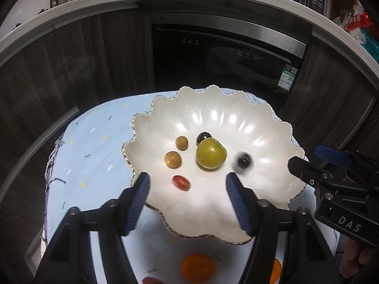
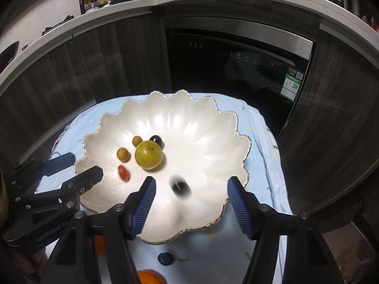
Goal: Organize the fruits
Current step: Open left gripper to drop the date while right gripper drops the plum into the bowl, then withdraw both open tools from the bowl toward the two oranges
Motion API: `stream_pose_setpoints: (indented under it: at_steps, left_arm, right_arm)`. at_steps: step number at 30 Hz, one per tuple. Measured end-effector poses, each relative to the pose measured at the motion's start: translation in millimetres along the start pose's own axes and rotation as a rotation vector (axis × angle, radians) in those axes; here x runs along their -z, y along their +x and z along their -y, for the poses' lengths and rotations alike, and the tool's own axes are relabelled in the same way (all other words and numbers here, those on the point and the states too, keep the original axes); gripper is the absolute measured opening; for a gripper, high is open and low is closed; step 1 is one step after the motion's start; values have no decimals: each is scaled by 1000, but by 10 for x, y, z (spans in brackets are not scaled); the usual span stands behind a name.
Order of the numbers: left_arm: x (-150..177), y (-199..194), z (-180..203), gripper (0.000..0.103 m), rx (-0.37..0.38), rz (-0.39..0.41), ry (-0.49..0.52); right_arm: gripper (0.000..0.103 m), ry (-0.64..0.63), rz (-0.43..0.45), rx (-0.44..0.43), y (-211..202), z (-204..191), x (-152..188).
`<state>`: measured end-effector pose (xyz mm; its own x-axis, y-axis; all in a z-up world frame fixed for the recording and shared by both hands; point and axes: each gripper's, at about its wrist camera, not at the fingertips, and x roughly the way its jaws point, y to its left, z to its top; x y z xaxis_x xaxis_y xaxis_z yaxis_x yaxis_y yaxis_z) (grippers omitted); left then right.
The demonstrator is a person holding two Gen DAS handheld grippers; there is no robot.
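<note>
My left gripper (image 1: 187,184) and right gripper (image 2: 191,185) hang over the scalloped white ceramic bowl (image 1: 236,118), jaws apart, gripping nothing. In the bowl: round green fruit (image 1: 210,153), red oval tomato (image 1: 181,182), blurred dark grape (image 2: 181,187).

Glossy pearl-white scalloped bowl (image 1: 260,123) with gold rim, yellow-green round fruit (image 1: 210,154), red oval tomato (image 1: 181,182), two tan-brown small fruits (image 1: 173,159), pale blue cloth (image 1: 94,146) with confetti flecks, ribbed blue finger pads (image 1: 139,203)
</note>
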<state>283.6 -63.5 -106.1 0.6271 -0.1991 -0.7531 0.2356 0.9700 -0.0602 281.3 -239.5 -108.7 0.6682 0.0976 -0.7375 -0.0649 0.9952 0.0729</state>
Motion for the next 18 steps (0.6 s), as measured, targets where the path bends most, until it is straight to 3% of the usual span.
stream_pose_setpoints:
  at_steps: [4, 18]
  left_arm:
    - [-6, -47, -28, 78, -15, 7, -14]
    - [-35, -308, 6, 81, -19, 42, 6]
  right_arm:
    - [65, 5, 6, 12, -25, 18, -27]
    - [65, 25, 50, 15, -251, 6, -33]
